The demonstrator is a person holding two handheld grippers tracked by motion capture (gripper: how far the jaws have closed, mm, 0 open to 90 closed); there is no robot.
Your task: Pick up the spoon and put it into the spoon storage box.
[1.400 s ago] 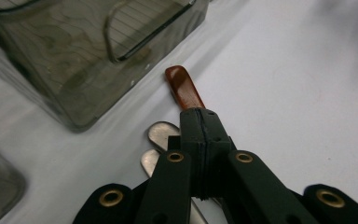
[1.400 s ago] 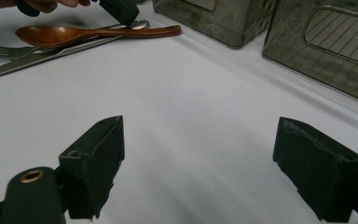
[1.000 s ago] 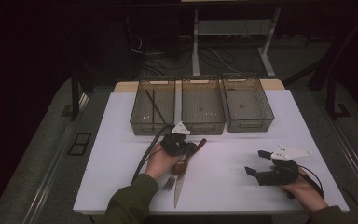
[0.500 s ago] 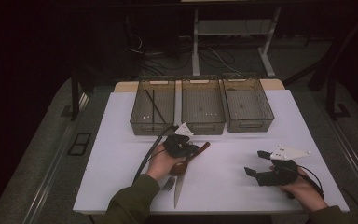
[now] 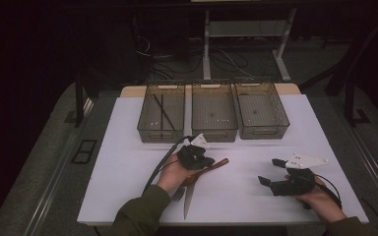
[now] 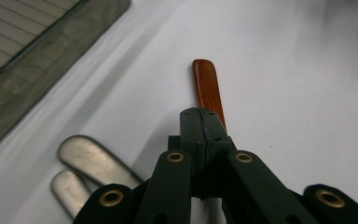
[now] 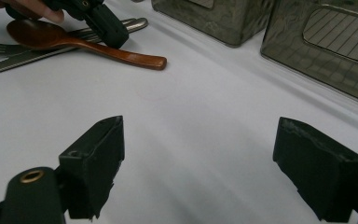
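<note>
Three mesh bins (image 5: 213,112), one wooden spoon (image 7: 74,44), one knife (image 5: 188,199), one fork (image 5: 177,194), two chopsticks (image 5: 161,112).

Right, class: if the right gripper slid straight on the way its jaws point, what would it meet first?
Probably nothing soon: bare white table lies ahead of the right gripper and its open jaws. Farther on, a grey bin seems in line, though depth is unclear. The wooden spoon lies left of that path.

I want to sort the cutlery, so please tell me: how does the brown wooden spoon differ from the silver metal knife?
The brown wooden spoon is reddish and clamped in the shut left gripper. The silver metal knife is grey, straight and flat, and lies free on the white table. Both are long utensils beside the left hand.
</note>
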